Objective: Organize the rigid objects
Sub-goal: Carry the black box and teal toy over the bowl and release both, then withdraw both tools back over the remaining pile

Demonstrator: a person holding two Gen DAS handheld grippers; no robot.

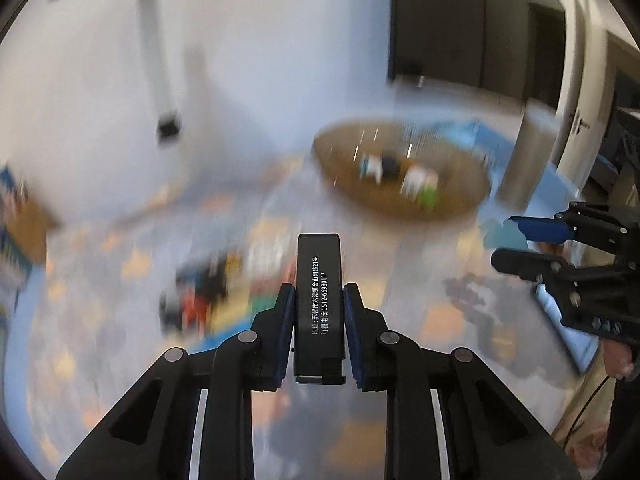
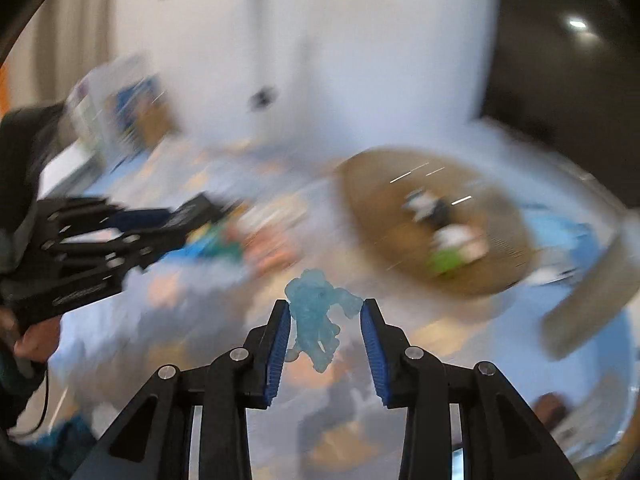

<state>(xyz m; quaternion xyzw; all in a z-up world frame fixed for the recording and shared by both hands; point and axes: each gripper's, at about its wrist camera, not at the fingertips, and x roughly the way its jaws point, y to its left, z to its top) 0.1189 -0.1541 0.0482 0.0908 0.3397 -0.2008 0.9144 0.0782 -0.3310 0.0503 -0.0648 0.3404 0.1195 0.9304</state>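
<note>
Lighter and figurine are each riding in their own tongs, both lifted clear of the bench. The left tongs (image 1: 319, 300) are pinching a slim black lighter (image 1: 319, 288) with white print down its face; the blue pads are pressing flat on its two long sides around the middle, the top standing well past the tips and the metal base hanging back toward the camera. It is looking stiff and light, with smooth, probably slippery plastic walls — the broad parallel sides are the right place to hold it, and the ribbed pads should be keeping it from sliding lengthwise.

The right tongs (image 2: 325, 312) are closing on a small translucent blue figurine (image 2: 316, 316). Its body is lying against the left pad and one outstretched arm is touching the tip of the right pad, so the hold seems to be resting on the limb rather than on the trunk. It is likely hard plastic, very light, lumpy and awkward; thin arms and legs could bend or let it pivot, so a hold across the torso would be surer.

Beyond the tips everything is smearing with motion. A round brown woven tray (image 1: 452, 200) is sitting ahead on the pale blue patterned bench (image 1: 440, 312), already carrying a few small blurred items — I judge it the likely destination. A heap of coloured objects (image 1: 208, 292) is lying nearer, too blurred to name. Each wrist view is also catching the other tongs at its edge, with part of a hand beneath.
</note>
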